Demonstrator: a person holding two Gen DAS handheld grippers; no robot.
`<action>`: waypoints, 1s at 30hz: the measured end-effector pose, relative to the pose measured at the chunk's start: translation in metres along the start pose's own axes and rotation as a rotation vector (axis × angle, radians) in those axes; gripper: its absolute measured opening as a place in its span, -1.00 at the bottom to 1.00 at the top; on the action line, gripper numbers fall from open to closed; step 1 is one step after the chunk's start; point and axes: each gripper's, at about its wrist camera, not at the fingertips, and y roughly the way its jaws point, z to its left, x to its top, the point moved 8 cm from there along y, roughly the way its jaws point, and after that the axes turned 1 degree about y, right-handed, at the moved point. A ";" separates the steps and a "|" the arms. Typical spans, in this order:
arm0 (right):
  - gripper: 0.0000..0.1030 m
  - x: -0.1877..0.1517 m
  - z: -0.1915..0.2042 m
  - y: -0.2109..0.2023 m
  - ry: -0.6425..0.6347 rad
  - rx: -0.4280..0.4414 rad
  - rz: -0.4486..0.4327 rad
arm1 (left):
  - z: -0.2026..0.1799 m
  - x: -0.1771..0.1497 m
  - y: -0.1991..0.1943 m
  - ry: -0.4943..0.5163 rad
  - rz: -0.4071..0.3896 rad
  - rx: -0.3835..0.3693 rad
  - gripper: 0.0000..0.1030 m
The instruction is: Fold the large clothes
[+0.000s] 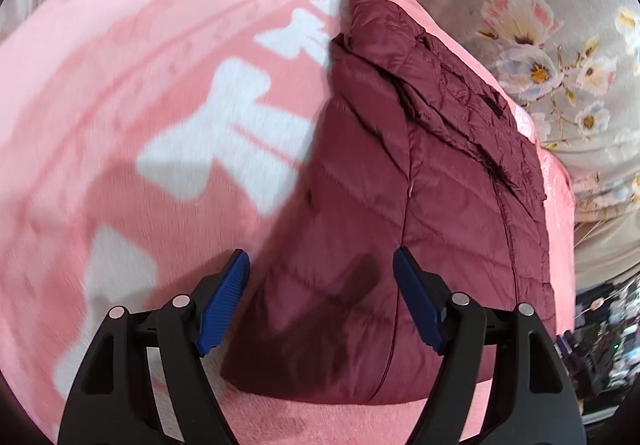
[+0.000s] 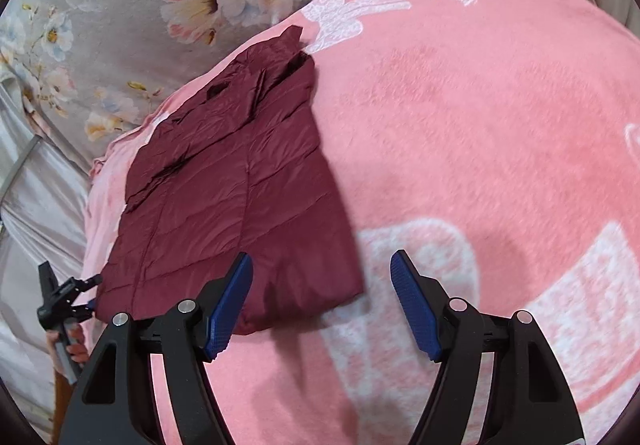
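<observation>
A dark red quilted jacket (image 1: 400, 205) lies folded into a long narrow shape on a pink blanket (image 1: 140, 105). My left gripper (image 1: 320, 297) is open and empty, hovering over the jacket's near end. In the right wrist view the jacket (image 2: 232, 185) lies at the left on the pink blanket (image 2: 480, 125). My right gripper (image 2: 322, 297) is open and empty, above the blanket just right of the jacket's near corner. The left gripper (image 2: 66, 303), held by a hand, shows at the far left edge.
The pink blanket has white bow patterns (image 1: 224, 133) and lies on a grey floral bedsheet (image 1: 540, 25), which also shows in the right wrist view (image 2: 120, 5). Dark clutter (image 1: 600, 345) sits beyond the bed's edge at the right.
</observation>
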 end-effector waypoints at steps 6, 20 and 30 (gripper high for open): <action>0.37 -0.010 0.007 0.020 0.031 0.018 0.023 | -0.003 -0.010 -0.003 0.014 -0.029 0.022 0.21; -0.87 -0.006 0.032 0.008 0.059 0.061 -0.031 | -0.008 -0.016 -0.023 -0.013 -0.037 -0.010 -0.86; -0.92 -0.024 0.066 -0.094 -0.086 0.102 -0.220 | -0.031 -0.037 -0.111 0.023 -0.137 -0.123 -0.91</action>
